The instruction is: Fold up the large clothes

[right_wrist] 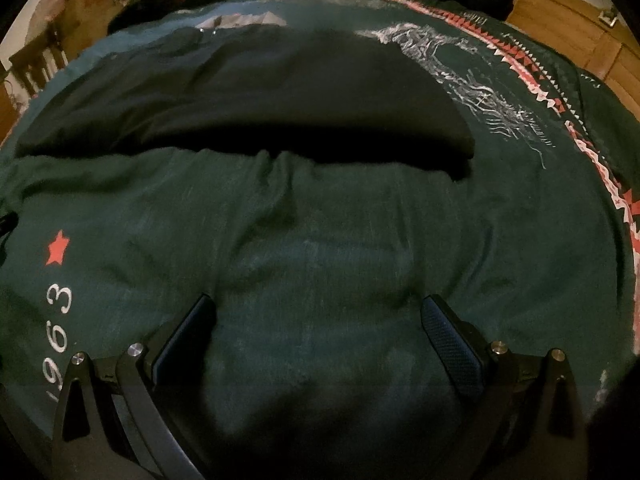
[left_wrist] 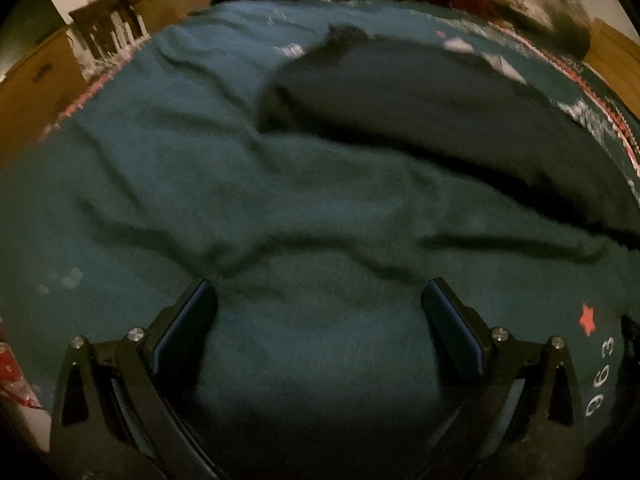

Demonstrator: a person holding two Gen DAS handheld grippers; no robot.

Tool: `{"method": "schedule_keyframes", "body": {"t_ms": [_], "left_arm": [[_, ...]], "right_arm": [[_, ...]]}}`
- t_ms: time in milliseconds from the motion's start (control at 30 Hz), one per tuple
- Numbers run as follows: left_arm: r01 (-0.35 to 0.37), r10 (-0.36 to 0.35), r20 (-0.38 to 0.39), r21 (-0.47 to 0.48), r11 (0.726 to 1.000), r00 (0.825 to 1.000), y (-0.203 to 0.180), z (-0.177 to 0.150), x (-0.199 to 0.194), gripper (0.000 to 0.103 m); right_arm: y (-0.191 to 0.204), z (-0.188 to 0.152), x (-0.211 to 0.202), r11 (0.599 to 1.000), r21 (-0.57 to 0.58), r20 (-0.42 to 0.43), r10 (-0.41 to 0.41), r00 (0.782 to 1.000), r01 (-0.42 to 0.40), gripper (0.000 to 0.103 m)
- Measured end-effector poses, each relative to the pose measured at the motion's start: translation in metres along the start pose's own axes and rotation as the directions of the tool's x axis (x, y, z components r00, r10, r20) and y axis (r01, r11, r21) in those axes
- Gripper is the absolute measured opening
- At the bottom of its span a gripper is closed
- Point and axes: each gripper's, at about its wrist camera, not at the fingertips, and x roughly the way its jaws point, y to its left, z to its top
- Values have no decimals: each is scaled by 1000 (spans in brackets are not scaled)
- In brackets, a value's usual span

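Across the wrinkled dark-green printed blanket lies a black fabric garment, folded into a long flat band with a crisp near edge. Left gripper and right gripper hover spread wide, holding nothing.

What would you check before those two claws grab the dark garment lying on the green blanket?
1. Left gripper open: ok, jaws spread wide.
2. Right gripper open: ok, nothing between the fingers.
3. Dark garment in sight: ok, ahead of both grippers.
4. Garment lying flat: not ok, its near edge looks doubled over.
5. Green blanket smooth: not ok, wrinkled.
6. Garment corners located: cannot tell, picture is dim and blurred.
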Motion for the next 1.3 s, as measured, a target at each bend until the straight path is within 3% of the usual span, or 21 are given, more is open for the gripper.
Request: {"method": "schedule_keyframes", "body": {"t_ms": [100,233,300,367,533,633,767,867,933,1000,1100,1200,1233,1267,1300], "left_arm": [[-18,20,38,-41,999,999,15,15,-5,103],[-23,19,-40,-87,996,999,27,8,32,103],[-12,13,17,-93,996,1000,29,0,30,103],[-3,5,26,-95,995,1000,30,-1,29,103],[110,-109,17,-140,984,994,45,2,19,103],[234,-230,47,-199,952,972,56,8,4,102],[395,-387,82,-235,888,918,57,20,-6,102],[522,-522,76,-274,808,849,48,31,3,99],[604,-621,72,-339,721,781,44,40,21,88],[633,-657,75,-366,682,750,40,46,29,82],[611,-648,37,-378,696,761,32,55,46,82],[606,-653,45,-422,674,756,35,57,55,76],[595,-637,44,-411,691,770,33,61,55,72],[578,-618,39,-404,709,785,34,63,56,58],[552,-595,28,-407,728,804,34,66,60,38]], "right_arm": [[-1,7,-8,1000,-2,-8,3,1000,-4,103],[-3,13,-4,999,36,19,-4,1000,3,103],[-2,12,7,999,48,16,-6,1000,5,103],[1,7,9,999,34,55,-22,998,20,103],[2,-3,7,1000,11,114,-11,993,10,103],[2,-2,6,1000,11,98,-11,995,10,103],[1,-2,6,1000,17,96,-12,995,11,103],[3,-4,5,1000,23,97,-15,995,13,103],[3,-5,5,1000,27,99,-15,995,13,103],[3,-5,5,1000,25,106,-17,994,14,103],[3,-7,6,1000,18,122,-20,992,18,103],[3,-6,7,1000,17,131,-18,991,16,103],[3,-6,7,1000,19,132,-17,991,14,103],[3,-6,8,1000,20,134,-16,991,14,103],[3,-6,8,1000,20,137,-17,990,14,103]]}}
